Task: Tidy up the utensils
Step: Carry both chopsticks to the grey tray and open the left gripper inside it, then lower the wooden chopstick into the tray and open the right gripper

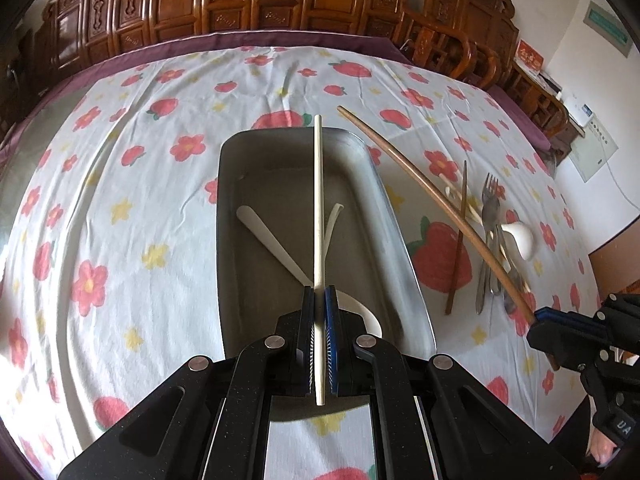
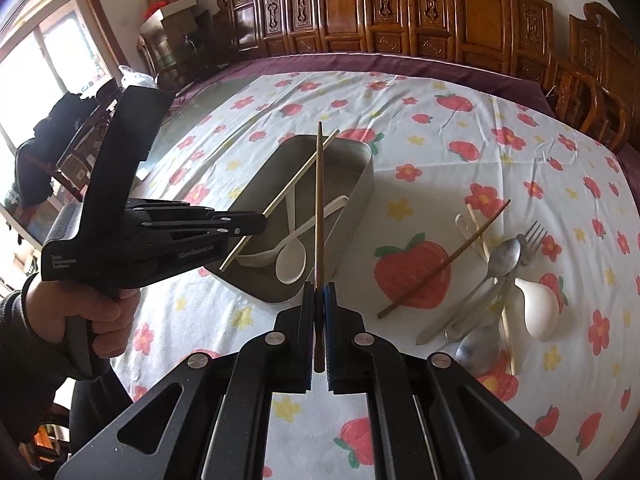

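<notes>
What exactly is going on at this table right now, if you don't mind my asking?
A person is sorting utensils into a metal tray using two handheld grippers. The left gripper has its jaws shut on a pale chopstick, held over the tray. The right gripper is shut on a brown chopstick. Two white spoons already lie in the tray. A fork, metal spoons, another brown chopstick and a white ladle spoon still wait on the tablecloth.

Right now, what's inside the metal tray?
Two white spoons lie crossed in the metal tray. The left tongs cover their bowls in the left view.
</notes>
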`<state>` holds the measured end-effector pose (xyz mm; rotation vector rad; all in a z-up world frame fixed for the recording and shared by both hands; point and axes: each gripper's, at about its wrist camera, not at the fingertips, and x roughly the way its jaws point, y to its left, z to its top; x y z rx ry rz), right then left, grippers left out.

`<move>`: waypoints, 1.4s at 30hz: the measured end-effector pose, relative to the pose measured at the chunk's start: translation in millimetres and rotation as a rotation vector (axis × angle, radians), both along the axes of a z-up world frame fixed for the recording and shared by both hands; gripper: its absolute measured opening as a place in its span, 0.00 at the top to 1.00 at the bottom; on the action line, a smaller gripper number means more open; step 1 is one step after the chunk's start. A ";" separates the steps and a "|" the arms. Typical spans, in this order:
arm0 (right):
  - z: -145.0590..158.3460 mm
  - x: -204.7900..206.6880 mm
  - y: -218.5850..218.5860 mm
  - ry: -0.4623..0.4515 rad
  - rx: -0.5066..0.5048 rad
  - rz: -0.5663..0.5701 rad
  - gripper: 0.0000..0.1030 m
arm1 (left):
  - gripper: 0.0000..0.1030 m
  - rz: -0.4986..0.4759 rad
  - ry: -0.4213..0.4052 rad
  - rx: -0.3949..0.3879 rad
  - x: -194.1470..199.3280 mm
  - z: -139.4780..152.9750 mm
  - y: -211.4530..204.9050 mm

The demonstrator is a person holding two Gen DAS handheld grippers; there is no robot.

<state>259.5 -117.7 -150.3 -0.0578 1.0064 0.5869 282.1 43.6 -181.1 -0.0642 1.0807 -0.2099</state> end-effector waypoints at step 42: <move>-55.9 55.3 74.0 0.139 -0.036 -0.052 0.94 | 0.94 0.069 -0.117 0.014 -48.5 58.9 62.2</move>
